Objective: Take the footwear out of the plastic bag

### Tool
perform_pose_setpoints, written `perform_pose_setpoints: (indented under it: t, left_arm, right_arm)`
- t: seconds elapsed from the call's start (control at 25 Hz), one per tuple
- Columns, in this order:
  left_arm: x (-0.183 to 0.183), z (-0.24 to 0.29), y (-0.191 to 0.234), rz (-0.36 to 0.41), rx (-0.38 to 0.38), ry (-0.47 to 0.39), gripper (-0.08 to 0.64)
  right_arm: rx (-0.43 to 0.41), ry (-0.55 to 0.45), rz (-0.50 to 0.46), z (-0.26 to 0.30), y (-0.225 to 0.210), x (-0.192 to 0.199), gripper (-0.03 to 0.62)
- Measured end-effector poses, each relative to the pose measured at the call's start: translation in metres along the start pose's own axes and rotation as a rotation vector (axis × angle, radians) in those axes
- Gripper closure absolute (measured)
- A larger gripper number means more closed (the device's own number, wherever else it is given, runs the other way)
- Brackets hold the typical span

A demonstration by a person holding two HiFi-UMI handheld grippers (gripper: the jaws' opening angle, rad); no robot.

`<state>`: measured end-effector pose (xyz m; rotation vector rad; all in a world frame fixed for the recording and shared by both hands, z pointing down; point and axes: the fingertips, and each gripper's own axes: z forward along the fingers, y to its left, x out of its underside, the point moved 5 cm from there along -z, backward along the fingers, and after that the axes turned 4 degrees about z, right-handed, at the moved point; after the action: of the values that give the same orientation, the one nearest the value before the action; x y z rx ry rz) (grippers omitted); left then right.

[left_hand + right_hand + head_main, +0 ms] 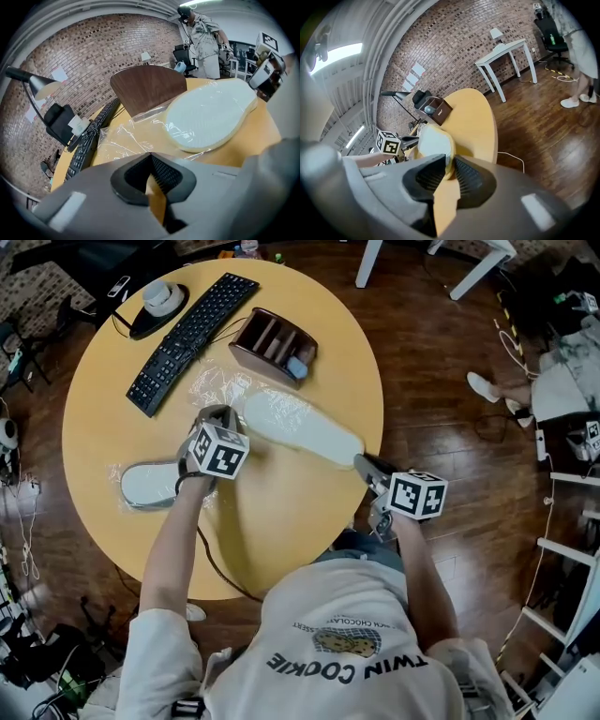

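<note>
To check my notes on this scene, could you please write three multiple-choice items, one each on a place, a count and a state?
1. In the head view, the wooden organiser stands:
A) just right of the keyboard
B) on the floor
C) under the table

2. White slippers on the table number:
A) one
B) two
C) four

3. The right gripper is:
A) open and empty
B) shut on a slipper's end
C) shut on the keyboard

Answers:
1 A: the organiser sits beside the keyboard on the tabletop.
2 B: one slipper lies mid-table and the other slipper lies near the left edge.
3 B: the right gripper view shows the slipper's end pinched between its pads.
</note>
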<state>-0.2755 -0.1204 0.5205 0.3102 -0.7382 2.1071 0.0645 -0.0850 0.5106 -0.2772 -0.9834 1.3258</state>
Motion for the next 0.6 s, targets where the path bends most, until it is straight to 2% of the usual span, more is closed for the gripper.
perform_pose_setpoints:
  t: [0.6]
  left_arm:
    - [-0.002, 0.003, -0.002, 0.019, -0.017, 0.038, 0.555]
  right_arm:
    - [-0.036, -0.027, 0.042, -0.034, -0.023, 0.005, 0.532]
